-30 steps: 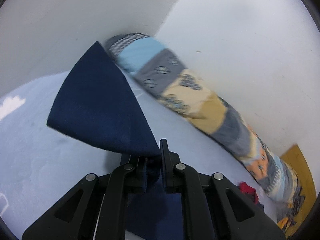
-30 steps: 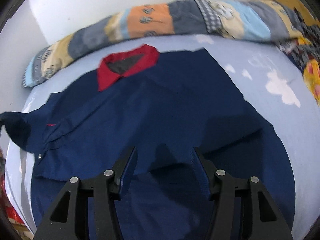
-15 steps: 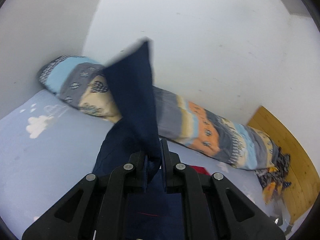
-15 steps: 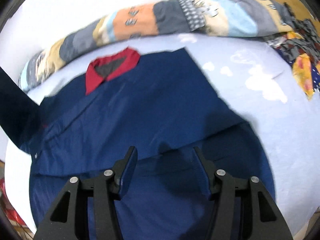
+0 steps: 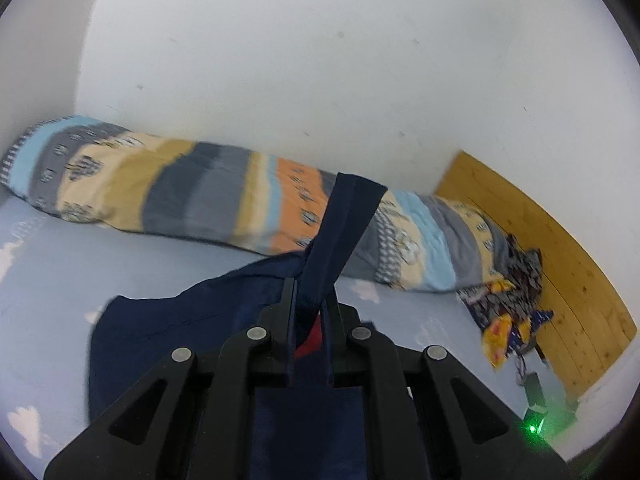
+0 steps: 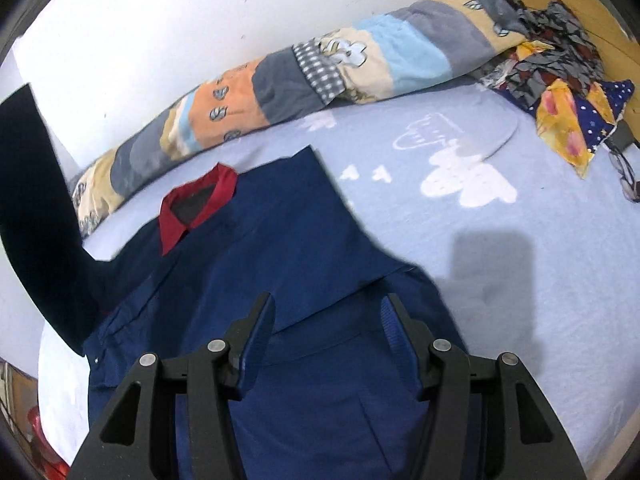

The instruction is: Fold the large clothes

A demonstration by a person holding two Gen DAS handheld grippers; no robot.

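Left gripper clamps sleeve, raised to fold inward | right gripper jaws apart, hovering over shirt | shirt flat on bed, collar up

We see a navy shirt of thin, matt woven cloth with a red cloth collar. Under it lies a pale blue sheet, soft and matt, printed with white clouds. The patchwork bolster looks quilted cotton. The headboard is bare yellow wood with visible grain. Both grippers look like matt black plastic with shiny metal pins.
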